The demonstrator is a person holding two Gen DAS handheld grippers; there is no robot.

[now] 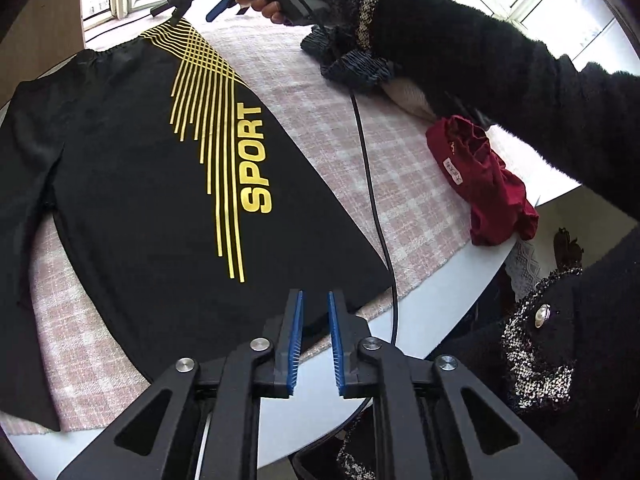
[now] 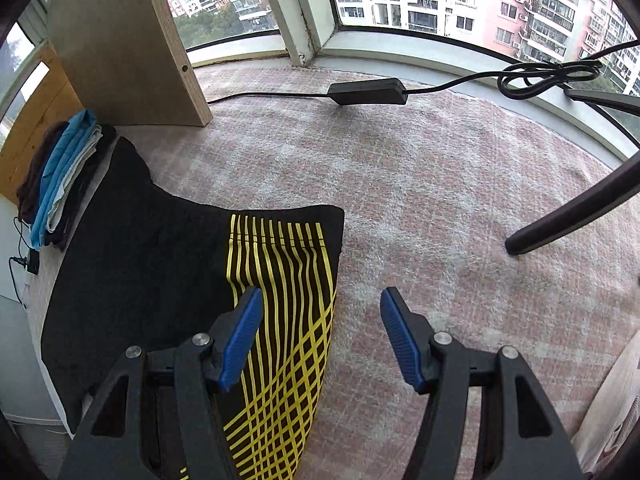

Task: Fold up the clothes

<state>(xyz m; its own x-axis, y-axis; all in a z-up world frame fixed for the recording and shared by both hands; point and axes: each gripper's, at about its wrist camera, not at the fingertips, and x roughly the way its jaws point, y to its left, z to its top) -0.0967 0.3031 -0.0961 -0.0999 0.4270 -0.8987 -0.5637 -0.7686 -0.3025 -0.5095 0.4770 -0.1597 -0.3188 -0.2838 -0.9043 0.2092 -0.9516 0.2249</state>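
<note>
Both tongs, left and right, are matte black linkages with silver screws and ribbed blue pads, a black cable trailing off, plus fuzzy black sleeves with tweed trim.

My shirt lies flat on the cloth, which covers the table. From my left gripper, the shirt is at 11 o'clock and a crumpled garment sits at 2 o'clock, near the table edge. My right gripper hangs over the shirt's far corner. From it, a stack of folded clothes is at 10 o'clock, and a power brick at 12 o'clock.
</note>
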